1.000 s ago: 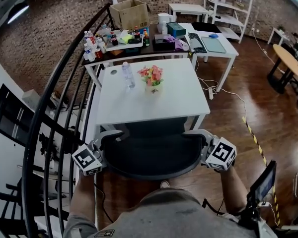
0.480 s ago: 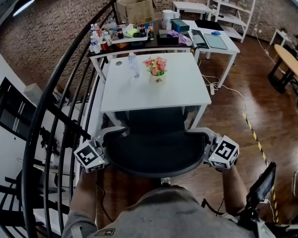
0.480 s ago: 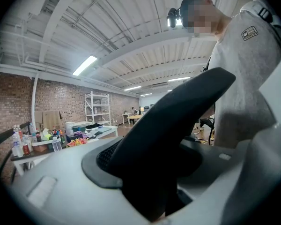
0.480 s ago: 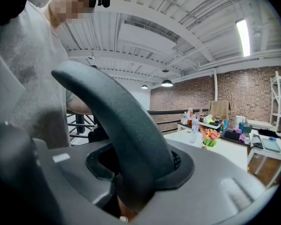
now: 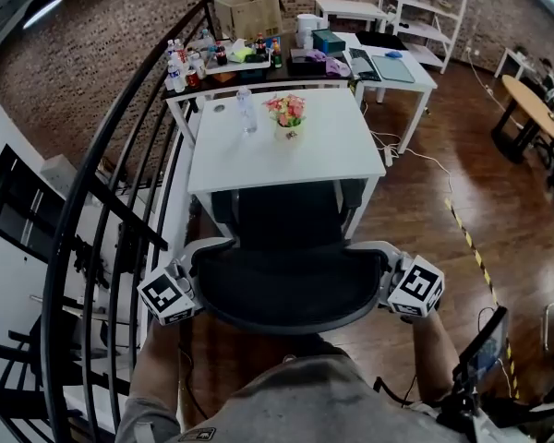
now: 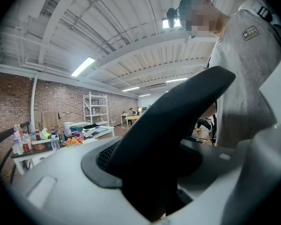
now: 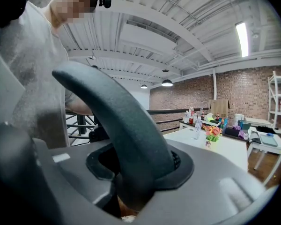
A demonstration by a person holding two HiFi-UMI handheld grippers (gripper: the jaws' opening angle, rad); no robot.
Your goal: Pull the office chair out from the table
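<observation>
Pulled the chair (image 5: 286,289) further back from the table (image 5: 328,160) over the last second. Showed more of the seat (image 5: 286,220) in front of the table than a second before. Kept the left gripper (image 5: 194,268) clenched on the left end of the chair's back and the right gripper (image 5: 386,266) clenched on the right end, with the black back squeezed between the jaws in both gripper views. Left the seat's front close to the table's near edge, so probably needed a bit more pulling to finish. Found no words to read anywhere. Saw only black and white square marks on the cubes (image 5: 163,295). Could not read the labels on the bottles (image 5: 174,77) past the table's far edge, too small.
</observation>
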